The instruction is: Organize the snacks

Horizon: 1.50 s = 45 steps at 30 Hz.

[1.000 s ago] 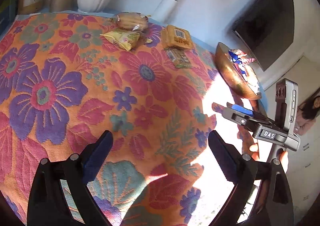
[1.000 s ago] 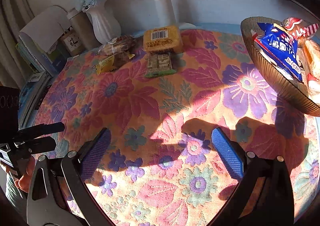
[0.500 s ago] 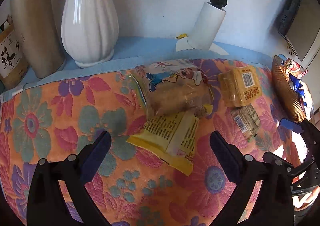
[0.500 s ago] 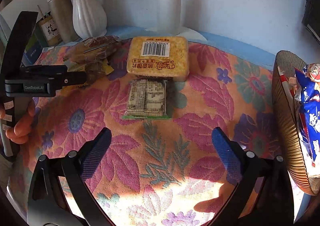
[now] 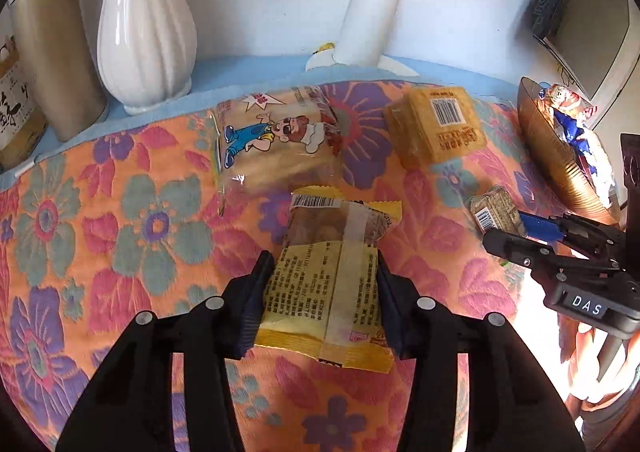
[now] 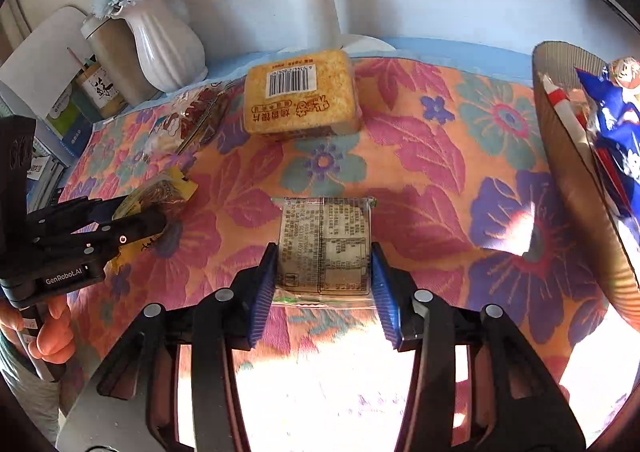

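Observation:
My left gripper [image 5: 322, 268] has its jaws closing on a yellow snack packet [image 5: 316, 312] lying on the floral tablecloth [image 5: 120, 211]; both pads press its long sides. The right wrist view shows that same gripper at the left, with the yellow snack packet [image 6: 160, 191] in its tip. My right gripper [image 6: 323, 272] is shut on a small grey-green cracker packet [image 6: 322, 219], pads on both sides. A gold bowl [image 6: 572, 155] at the right edge holds a blue wrapper and other snacks. A clear cartoon-printed bread bag [image 5: 276, 143] and an orange barcoded pack [image 6: 300, 95] lie further back.
A white ribbed vase [image 5: 144, 31], a tan canister [image 5: 52, 63] and a white lamp post [image 5: 372, 27] stand along the wall behind the cloth. Books and a jar crowd the far left. A dark screen hangs at upper right. A hand [image 6: 52, 336] grips the left tool.
Both grippers moved toward the snacks at the back of the table and went from wide open to closed, the left around the yellow packet, the right around the cracker packet.

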Each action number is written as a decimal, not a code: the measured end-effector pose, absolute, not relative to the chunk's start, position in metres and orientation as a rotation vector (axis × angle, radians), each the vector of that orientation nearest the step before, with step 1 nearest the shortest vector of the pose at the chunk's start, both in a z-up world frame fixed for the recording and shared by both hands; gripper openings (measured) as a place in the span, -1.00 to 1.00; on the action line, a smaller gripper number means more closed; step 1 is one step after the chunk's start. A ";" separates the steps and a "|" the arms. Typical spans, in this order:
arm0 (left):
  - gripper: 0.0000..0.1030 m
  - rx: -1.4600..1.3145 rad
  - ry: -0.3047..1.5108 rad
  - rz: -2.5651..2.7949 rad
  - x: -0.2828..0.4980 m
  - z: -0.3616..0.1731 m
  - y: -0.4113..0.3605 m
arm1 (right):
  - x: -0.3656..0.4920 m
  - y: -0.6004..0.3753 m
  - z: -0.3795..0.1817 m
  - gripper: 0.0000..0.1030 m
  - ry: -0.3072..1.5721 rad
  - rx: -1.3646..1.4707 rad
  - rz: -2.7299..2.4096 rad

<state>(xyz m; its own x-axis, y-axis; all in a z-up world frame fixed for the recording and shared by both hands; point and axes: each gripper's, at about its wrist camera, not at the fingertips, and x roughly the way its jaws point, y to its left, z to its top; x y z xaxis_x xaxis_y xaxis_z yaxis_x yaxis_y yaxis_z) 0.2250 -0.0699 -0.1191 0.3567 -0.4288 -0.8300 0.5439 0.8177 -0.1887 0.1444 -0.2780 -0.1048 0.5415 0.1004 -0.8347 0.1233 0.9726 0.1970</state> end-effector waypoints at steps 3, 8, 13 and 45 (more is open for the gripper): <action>-0.08 0.097 1.020 -0.678 0.171 -0.120 -0.054 | 0.097 -0.286 -0.104 -0.10 0.977 0.260 0.024; 0.01 0.065 0.992 -0.691 0.125 -0.120 -0.055 | 0.066 -0.286 -0.112 0.30 0.965 0.240 0.010; 0.30 0.042 0.974 -0.712 0.117 -0.125 -0.053 | 0.068 -0.278 -0.117 0.57 0.970 0.205 0.000; -0.05 0.130 0.647 -0.975 0.087 0.002 -0.190 | -0.031 -0.351 -0.061 0.32 0.783 0.262 -0.048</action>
